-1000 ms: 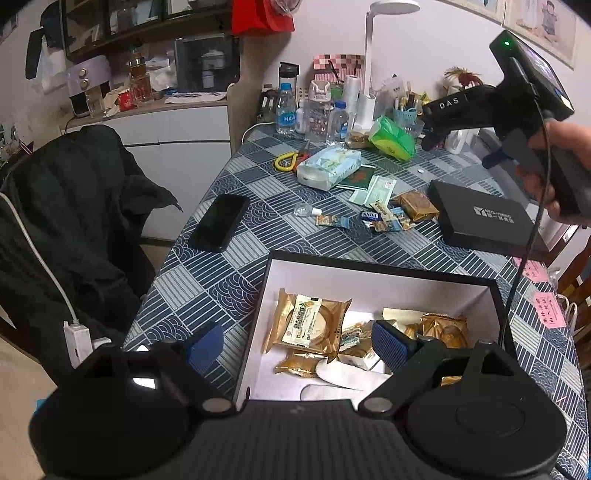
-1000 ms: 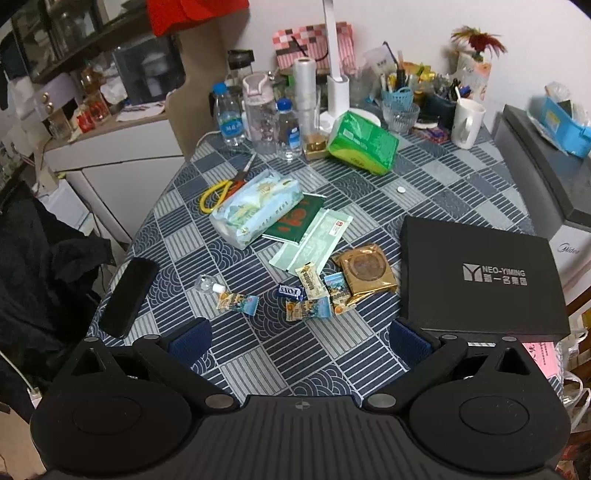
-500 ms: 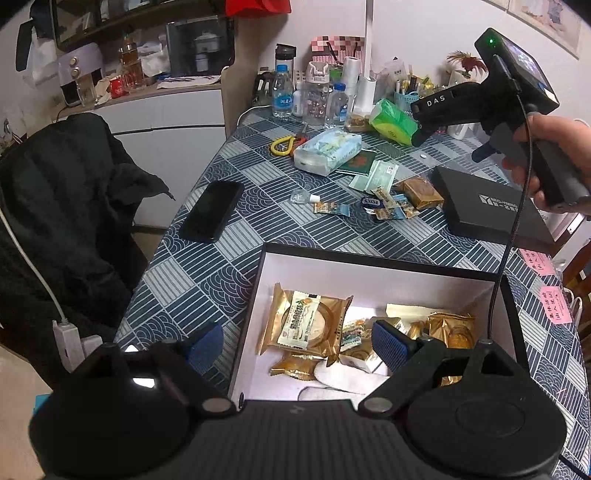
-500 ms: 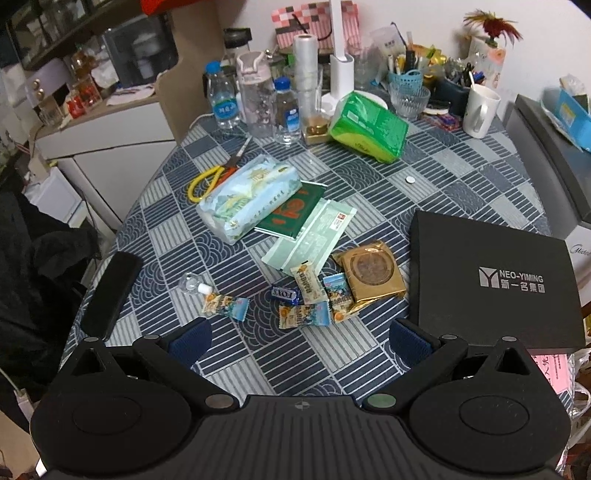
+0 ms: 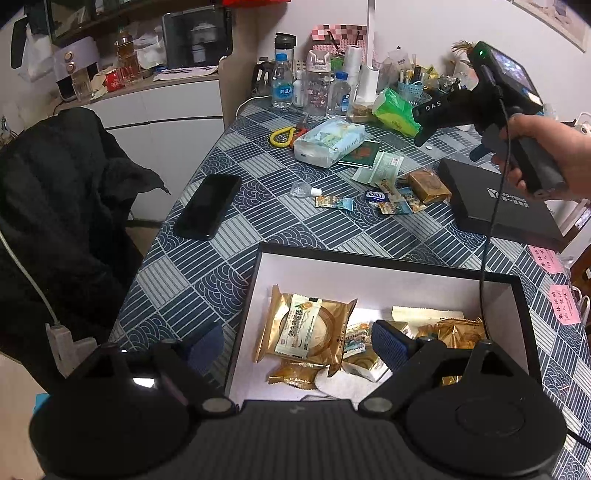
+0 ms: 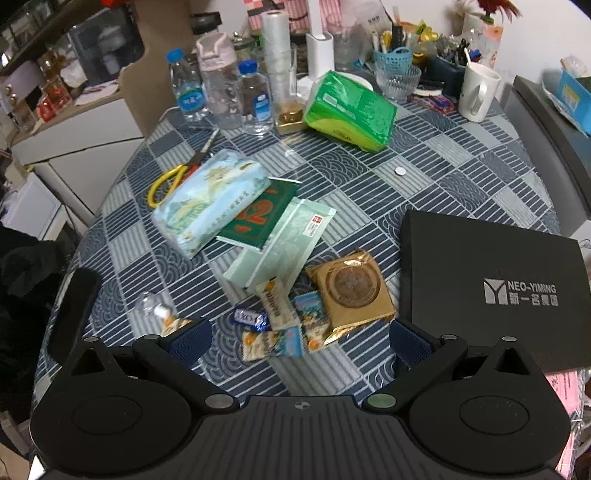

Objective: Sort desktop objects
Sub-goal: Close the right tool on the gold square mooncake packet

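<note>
Right gripper [image 6: 299, 341], fingers wide and empty, has dropped closer over the loose snack packets [image 6: 291, 314] lying just ahead between its fingers, likely next for the open box [image 5: 258, 280] under the idle, wide-open left gripper [image 5: 295, 345].

Cluttered dining corner, dimly lit, with pale walls.

Table [image 5: 229, 273] covered in blue-grey patchwork-print cloth, seen from above. At left, chair draped in black jacket [image 5: 55, 206]; white power strip [image 5: 64, 341] hanging by cord just beside, over beige floor [image 5: 14, 417]. Behind, white cabinet [image 5: 162, 122] with cluttered countertop and dark shelving above. Against far wall, stem of white desk lamp [image 5: 369, 48] rising out of frame. Framed picture [image 5: 554, 18] high on wall at right. Grey appliance top [image 6: 546, 122] along table's right edge. Pink notes [image 5: 554, 280] stuck near right edge.
</note>
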`<state>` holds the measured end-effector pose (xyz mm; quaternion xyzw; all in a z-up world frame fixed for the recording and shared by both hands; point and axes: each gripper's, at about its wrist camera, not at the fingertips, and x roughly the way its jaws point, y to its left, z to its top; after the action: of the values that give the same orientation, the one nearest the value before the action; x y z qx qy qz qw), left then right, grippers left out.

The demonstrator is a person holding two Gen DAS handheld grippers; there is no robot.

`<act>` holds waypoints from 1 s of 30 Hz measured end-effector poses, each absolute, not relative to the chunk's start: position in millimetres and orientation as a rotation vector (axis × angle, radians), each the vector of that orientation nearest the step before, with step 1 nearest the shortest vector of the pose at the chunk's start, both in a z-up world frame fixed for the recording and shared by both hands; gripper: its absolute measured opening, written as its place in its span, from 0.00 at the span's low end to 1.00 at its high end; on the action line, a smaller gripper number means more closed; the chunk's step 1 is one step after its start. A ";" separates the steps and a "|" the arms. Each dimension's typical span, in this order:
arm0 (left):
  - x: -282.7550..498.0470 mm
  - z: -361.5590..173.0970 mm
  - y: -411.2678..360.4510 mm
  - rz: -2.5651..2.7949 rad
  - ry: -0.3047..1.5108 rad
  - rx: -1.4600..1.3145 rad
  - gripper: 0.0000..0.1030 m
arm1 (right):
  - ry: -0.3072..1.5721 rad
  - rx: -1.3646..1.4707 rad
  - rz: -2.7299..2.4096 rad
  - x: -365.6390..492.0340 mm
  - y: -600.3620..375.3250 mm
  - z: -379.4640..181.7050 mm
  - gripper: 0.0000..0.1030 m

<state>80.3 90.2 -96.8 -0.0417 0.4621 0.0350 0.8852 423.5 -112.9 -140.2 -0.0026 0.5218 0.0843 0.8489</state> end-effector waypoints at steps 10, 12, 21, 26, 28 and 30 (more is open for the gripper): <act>94.8 -110.0 85.2 0.094 1.009 -0.069 1.00 | 1.157 -0.051 0.180 470.6 -117.0 -191.7 1.00; 97.1 -112.7 83.9 0.097 1.017 -0.067 1.00 | 1.171 -0.051 0.177 477.6 -118.7 -202.2 1.00; 107.0 -123.8 77.0 0.102 1.048 -0.053 1.00 | 1.196 -0.034 0.171 501.4 -124.8 -233.3 1.00; 112.4 -129.5 76.2 0.102 1.070 -0.066 1.00 | 1.187 -0.030 0.171 510.5 -129.1 -242.9 1.00; 113.6 -131.7 76.9 0.106 1.075 -0.067 1.00 | 1.193 -0.027 0.169 513.6 -130.2 -246.9 1.00; 114.2 -133.5 77.5 0.109 1.080 -0.071 1.00 | 1.199 -0.027 0.170 516.1 -130.4 -250.3 1.00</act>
<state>114.2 77.5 -133.5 -0.0339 0.5136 0.0520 0.8558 516.1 -130.4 -250.3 -0.0126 0.5636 0.0798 0.8221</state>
